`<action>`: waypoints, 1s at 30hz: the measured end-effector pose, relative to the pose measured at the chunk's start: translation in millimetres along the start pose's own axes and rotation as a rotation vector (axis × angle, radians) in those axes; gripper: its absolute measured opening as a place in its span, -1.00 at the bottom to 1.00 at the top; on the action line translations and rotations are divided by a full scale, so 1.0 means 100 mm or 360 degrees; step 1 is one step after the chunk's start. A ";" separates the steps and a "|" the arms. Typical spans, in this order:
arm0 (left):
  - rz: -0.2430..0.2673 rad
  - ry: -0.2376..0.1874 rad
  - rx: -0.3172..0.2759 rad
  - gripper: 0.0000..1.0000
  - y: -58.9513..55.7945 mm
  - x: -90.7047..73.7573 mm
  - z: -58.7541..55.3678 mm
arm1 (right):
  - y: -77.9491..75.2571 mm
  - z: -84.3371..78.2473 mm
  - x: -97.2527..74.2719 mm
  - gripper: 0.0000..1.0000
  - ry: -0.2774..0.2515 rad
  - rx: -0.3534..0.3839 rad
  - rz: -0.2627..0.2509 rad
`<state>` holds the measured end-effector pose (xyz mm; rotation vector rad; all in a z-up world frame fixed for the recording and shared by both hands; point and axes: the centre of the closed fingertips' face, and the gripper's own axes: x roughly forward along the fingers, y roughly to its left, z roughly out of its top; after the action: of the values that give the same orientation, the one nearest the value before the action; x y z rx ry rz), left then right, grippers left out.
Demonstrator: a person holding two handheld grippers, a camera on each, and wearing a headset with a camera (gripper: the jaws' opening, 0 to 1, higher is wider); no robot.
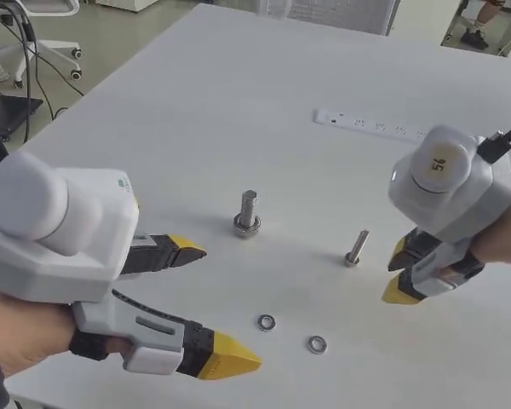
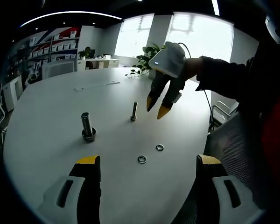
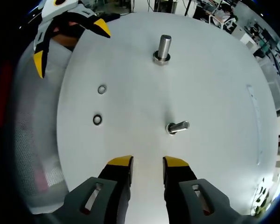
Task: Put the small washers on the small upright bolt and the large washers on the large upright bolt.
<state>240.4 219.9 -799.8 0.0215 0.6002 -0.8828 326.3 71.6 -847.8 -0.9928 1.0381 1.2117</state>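
Left gripper: the white-bodied left gripper [image 1: 211,305], with black jaws tipped in yellow, is nearest, at the lower left of the head view. A hand holds it. Its jaws are spread wide with nothing between them.
Table: a broad white matte table [image 1: 238,111] bears everything.
Washers: two small silver metal rings lie flat on the table just ahead of the left gripper's tips. The right-hand washer [image 1: 317,344] is a little nearer than the left-hand washer [image 1: 266,322]. They are near each other but apart, and neither is on a bolt.
Right gripper: the right gripper [image 1: 400,273], of the same white, black and yellow build, hangs on the right with its tips pointing down. Its jaws are parted only narrowly and grasp nothing.
Small bolt: a slim silver threaded small bolt [image 1: 356,248] stands on its head just left of the right gripper's tips, its shaft bare.
Large bolt: a thicker silver threaded large bolt [image 1: 248,213] stands farther back and to the left, well apart from the small bolt. A wider metal collar sits at its foot; whether that is the bolt's head or a washer cannot be told.
Power strip: a long white power strip [image 1: 370,124] lies flat toward the table's far side.
Beyond: a white office chair [image 1: 55,47] on castors stands on the grey floor at the upper left.
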 end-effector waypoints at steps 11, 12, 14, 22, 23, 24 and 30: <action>-0.0004 -0.0008 0.0015 0.68 -0.02 -0.01 0.01 | 0.39 0.13 0.07 -0.46 -0.0040 -0.0052 0.0072; -0.0005 -0.0009 0.0017 0.68 -0.02 -0.01 0.01 | 0.42 0.15 0.09 -0.46 -0.0042 -0.0060 0.0080; -0.0006 -0.0011 0.0019 0.68 -0.02 -0.01 0.02 | 0.47 0.18 0.11 -0.46 -0.0049 -0.0068 0.0094; -0.0008 -0.0015 0.0025 0.68 -0.02 -0.01 0.02 | 0.67 0.33 0.20 -0.46 -0.0053 -0.0150 0.0151; -0.0008 -0.0014 0.0026 0.68 -0.02 -0.01 0.02 | 0.69 0.36 0.21 -0.46 -0.0053 -0.0159 0.0158; -0.0007 -0.0015 0.0027 0.68 -0.02 -0.01 0.02 | 0.70 0.36 0.22 -0.46 -0.0053 -0.0164 0.0159; -0.0004 -0.0021 0.0030 0.68 -0.01 -0.01 0.04 | 0.78 0.45 0.28 -0.47 -0.0047 -0.0217 0.0179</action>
<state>240.9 219.4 -795.9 0.0318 0.5799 -0.8901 254.3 129.2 -867.5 -1.0296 1.0096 1.4006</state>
